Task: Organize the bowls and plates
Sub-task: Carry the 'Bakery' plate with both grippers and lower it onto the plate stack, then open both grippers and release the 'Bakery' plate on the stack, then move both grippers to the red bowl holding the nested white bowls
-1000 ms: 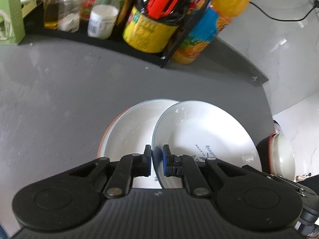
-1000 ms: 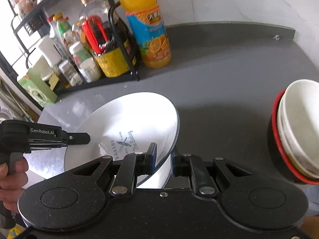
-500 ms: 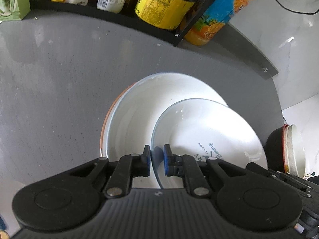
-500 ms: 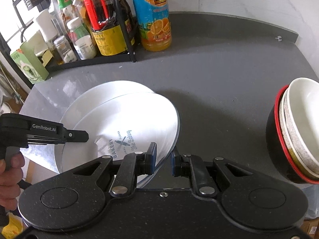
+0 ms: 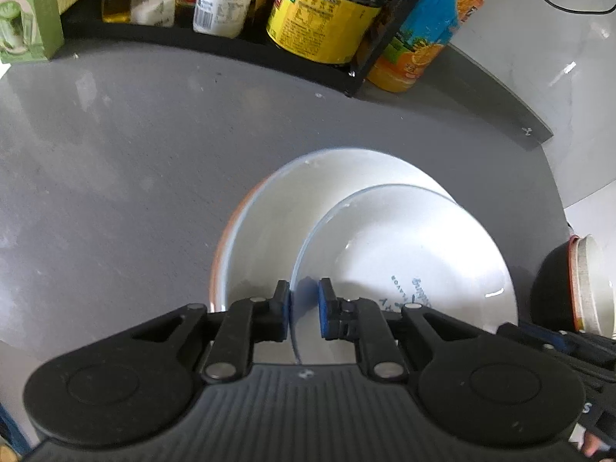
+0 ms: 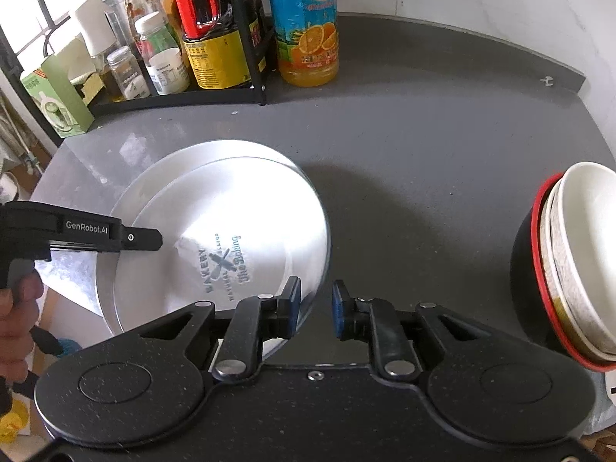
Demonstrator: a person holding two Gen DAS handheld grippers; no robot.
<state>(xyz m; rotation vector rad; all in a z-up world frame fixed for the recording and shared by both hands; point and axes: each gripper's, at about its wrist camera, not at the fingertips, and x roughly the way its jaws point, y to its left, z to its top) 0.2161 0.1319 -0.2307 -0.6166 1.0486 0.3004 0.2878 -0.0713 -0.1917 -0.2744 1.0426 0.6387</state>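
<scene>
Over on the far left there's a green box (image 6: 57, 100) at the end of a black rack (image 6: 173, 96) stuffed with jars and bottles, including a dark sauce jug (image 6: 215, 50) with a yellow label and red handle. An orange juice bottle (image 6: 306, 27) stands just beside the rack's right end, on the grey countertop (image 6: 442, 146).

A person's hand (image 6: 17, 308) holds the left gripper (image 5: 304, 306), and its blue pads (image 5: 325, 308) sit on either side of the near rim of the printed plate (image 5: 404, 254) with a gap on the right side, so it's straddling the rim, not really squeezing it. That plate, with the bakery lettering, lies on top of a bigger white plate (image 5: 269, 231) with an orange-ish underside, offset toward the right.

The right gripper (image 6: 315, 308) has its jaws spread apart, the left pad over the printed plate's right edge and the other over bare counter, gripping nothing.

Far right, well apart from the plates, a stack of bowls (image 6: 569, 265) sits nested and tilted in a black bowl with a red rim.
</scene>
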